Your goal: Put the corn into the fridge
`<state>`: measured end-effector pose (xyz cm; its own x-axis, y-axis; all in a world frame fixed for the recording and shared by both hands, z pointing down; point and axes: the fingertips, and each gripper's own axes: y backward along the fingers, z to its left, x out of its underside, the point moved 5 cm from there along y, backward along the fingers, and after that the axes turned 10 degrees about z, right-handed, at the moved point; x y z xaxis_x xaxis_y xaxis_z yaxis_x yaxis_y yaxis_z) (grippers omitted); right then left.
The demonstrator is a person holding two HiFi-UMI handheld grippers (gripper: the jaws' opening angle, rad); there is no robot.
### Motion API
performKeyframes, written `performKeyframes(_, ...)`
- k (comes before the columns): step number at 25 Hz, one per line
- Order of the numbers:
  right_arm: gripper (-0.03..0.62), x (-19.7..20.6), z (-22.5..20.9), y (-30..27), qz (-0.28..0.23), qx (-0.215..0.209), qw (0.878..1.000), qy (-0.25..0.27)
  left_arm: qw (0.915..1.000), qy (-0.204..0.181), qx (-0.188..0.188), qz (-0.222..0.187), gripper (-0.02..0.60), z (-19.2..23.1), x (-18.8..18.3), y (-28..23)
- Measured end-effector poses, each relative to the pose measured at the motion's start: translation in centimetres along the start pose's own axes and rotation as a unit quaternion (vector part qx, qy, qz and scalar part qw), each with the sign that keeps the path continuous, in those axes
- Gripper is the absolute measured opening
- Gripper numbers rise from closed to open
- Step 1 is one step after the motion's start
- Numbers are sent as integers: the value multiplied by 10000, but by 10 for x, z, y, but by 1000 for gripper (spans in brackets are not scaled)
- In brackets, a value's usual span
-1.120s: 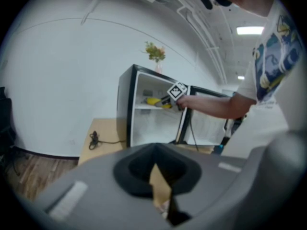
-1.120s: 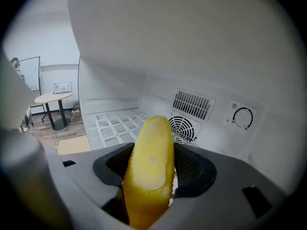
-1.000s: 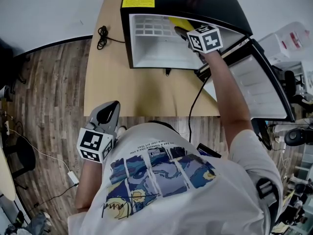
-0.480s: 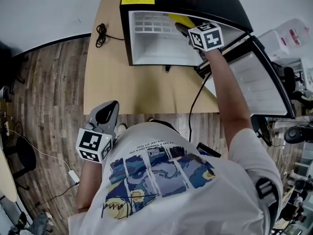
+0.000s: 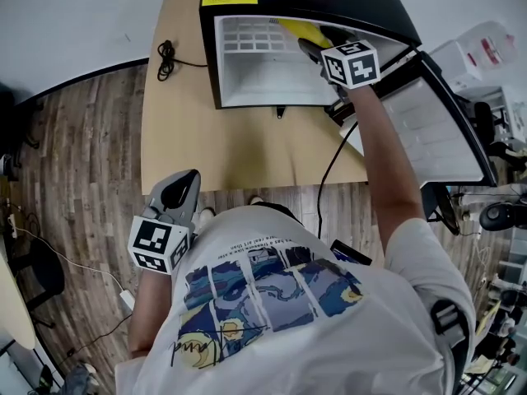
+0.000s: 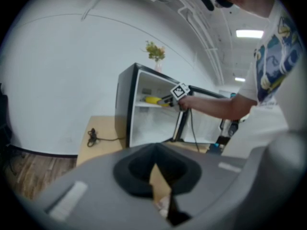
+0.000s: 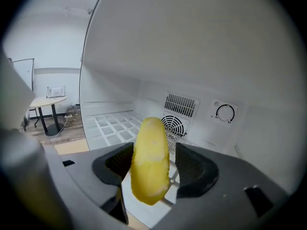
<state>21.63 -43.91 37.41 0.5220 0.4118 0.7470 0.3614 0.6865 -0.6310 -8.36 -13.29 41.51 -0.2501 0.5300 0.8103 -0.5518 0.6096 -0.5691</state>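
Note:
A yellow corn cob point(image 7: 150, 162) stands upright between the jaws of my right gripper point(image 5: 311, 49), which is shut on it. That gripper reaches into the upper part of the open black fridge point(image 5: 362, 6), and the corn point(image 5: 303, 31) hangs over the white wire shelf point(image 7: 112, 128). In the left gripper view the corn point(image 6: 152, 99) shows at shelf height inside the fridge. My left gripper point(image 5: 174, 194) hangs low by the person's side, off the table's near edge, shut and holding nothing.
The fridge stands at the back of a wooden table point(image 5: 239, 146), its door point(image 5: 428, 138) swung open to the right. A black cable point(image 5: 169, 56) lies coiled at the table's back left. A fan grille point(image 7: 172, 123) and a dial point(image 7: 225, 113) sit on the fridge's back wall.
My right gripper has edged a little deeper into the fridge with the corn. The left gripper has stayed where it was.

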Motion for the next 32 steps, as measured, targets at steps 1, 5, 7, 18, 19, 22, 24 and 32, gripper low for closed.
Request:
performKeyframes(1, 256, 2, 0, 2, 1, 39, 10000, -23, 10000, -14, 31, 4, 9, 0, 0, 0)
performKeyframes(5, 256, 10, 1, 13, -14, 192, 9998, -106, 9998, -84, 173, 22, 9, 2, 1, 0)
performKeyframes(7, 256, 14, 2, 19, -13, 248, 9996, -163, 9996, -120, 253, 37, 9, 3, 2, 0)
performKeyframes(18, 256, 40, 16, 50, 62, 543, 9971, -525, 9968, -380, 702, 67, 9, 9, 2, 1)
performKeyframes(19, 256, 42, 19, 53, 77, 565, 9968, -551, 9965, -400, 731, 66, 9, 11, 2, 2)
performKeyframes(22, 256, 49, 28, 63, 102, 638, 9958, -644, 9955, -482, 808, 64, 9, 14, 0, 6)
performKeyframes(24, 255, 54, 36, 69, 112, 672, 9950, -730, 9947, -546, 866, 73, 9, 16, 1, 8)
performKeyframes(32, 255, 71, 83, 93, 75, 707, 9921, -1035, 9913, -713, 1101, 69, 9, 25, 6, 18)
